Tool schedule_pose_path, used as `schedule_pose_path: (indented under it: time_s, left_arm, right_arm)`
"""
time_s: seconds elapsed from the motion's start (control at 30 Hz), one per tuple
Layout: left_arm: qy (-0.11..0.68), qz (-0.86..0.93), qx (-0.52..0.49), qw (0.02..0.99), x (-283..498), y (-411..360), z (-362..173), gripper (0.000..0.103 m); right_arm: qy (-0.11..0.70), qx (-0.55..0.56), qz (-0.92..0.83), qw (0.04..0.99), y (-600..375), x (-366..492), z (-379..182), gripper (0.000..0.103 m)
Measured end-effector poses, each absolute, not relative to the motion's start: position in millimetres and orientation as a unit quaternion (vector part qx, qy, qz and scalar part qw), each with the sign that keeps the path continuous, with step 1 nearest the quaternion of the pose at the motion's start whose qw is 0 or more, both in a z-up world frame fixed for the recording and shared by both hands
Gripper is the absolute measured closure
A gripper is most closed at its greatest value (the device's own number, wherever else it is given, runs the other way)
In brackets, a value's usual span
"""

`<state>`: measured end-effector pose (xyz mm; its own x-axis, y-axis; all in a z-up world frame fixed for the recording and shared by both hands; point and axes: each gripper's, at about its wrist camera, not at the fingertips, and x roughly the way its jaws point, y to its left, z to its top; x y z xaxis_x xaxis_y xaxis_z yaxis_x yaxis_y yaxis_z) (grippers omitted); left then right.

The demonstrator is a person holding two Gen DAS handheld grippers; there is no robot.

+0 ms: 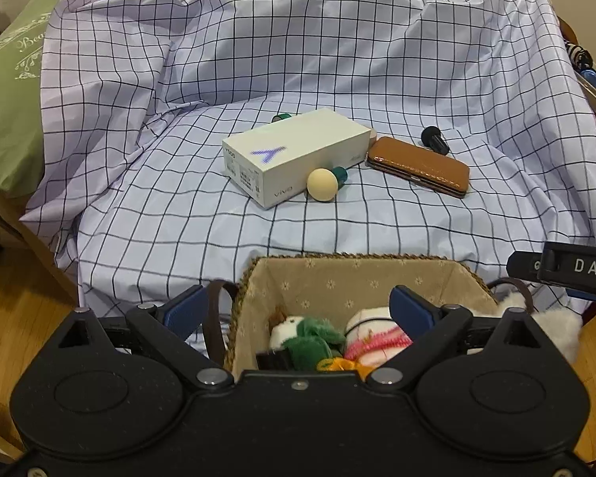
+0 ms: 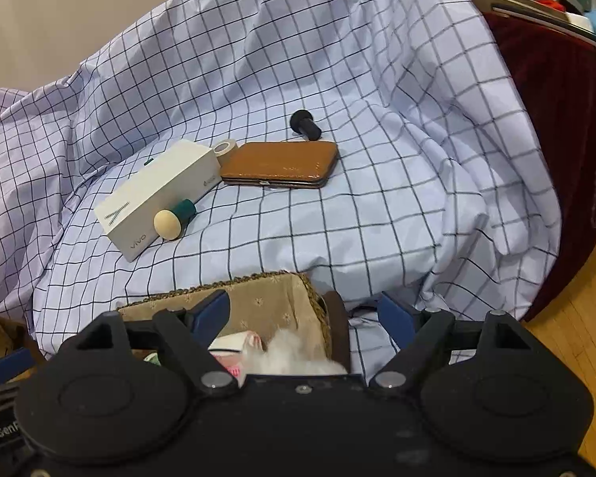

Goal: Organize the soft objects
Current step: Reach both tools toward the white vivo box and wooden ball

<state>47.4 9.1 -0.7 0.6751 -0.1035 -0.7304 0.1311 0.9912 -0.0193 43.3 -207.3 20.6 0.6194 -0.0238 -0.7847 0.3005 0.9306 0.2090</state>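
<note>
**Two open grippers over one filled basket**

Two grippers, both spread and empty. Left gripper (image 1: 298, 310): jaws wide, straddling the basket's (image 1: 357, 274) left wall, nothing between the pads. Right gripper (image 2: 304, 314): jaws apart over the basket's right edge and its dark handle (image 2: 337, 330), pinching nothing.

Basket: woven, cloth-lined, at the near edge of the checked sheet (image 1: 178, 206). Contents, soft: green plush toy (image 1: 310, 338), pink-and-white plush (image 1: 373, 342), white fluffy piece (image 2: 294, 353) lying against the right rim. Judged gathered here because they are the soft goods.

Left out on the sheet, well apart from the basket, all hard: white phone box (image 1: 294, 155), cream-headed stamp (image 1: 324, 183) touching it, brown leather case (image 1: 419, 165), black knob (image 1: 435, 140). Sorting appears nearly complete.
</note>
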Motion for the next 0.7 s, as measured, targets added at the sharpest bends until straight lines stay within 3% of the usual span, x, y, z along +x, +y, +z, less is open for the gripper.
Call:
schedule_pose_path:
  time_s: [0.7]
  left_arm:
    - [0.425,-0.052,0.009,0.904,136,21,-11,0.009]
  right_arm:
    - [0.427,0.06,0.03,0.902,-162,154,1,0.022]
